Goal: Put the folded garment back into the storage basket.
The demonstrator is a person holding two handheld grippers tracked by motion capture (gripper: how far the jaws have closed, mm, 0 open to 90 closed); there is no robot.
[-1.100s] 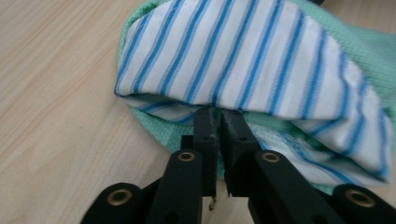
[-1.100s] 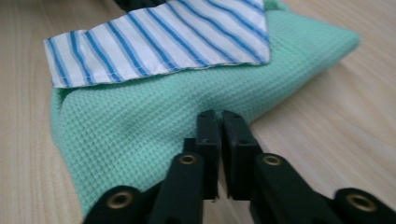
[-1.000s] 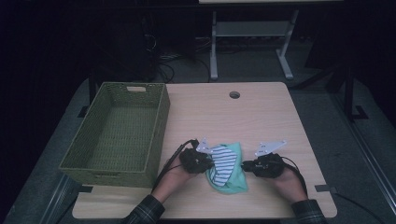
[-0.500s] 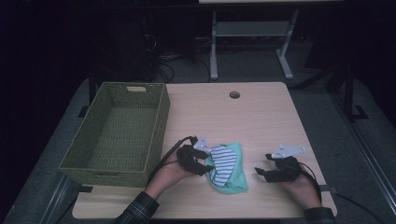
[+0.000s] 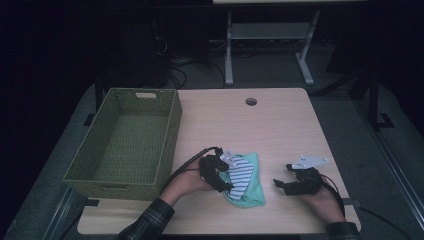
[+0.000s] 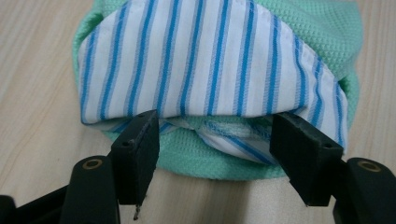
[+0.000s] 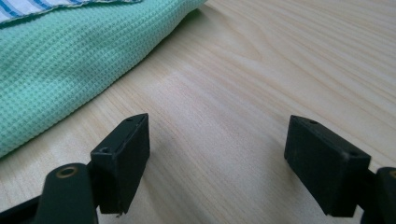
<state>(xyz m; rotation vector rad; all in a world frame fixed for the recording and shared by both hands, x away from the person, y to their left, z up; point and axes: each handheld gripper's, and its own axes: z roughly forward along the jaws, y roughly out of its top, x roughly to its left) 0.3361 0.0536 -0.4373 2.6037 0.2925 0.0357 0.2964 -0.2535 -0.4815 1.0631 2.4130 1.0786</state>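
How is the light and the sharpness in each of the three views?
High view: dim, the room behind almost black, and the folded cloth and green basket look soft. Left gripper view: bright and even, the stripes are sharp, the near tongs slightly soft. Right gripper view: bright, the table grain is clear, with faint shadows under the tongs.

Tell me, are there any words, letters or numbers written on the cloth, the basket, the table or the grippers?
There are none to read. The folded cloth has only blue and white stripes on mint green, with no label showing. The green woven basket, the wooden table, the left gripper and the right gripper carry no writing.
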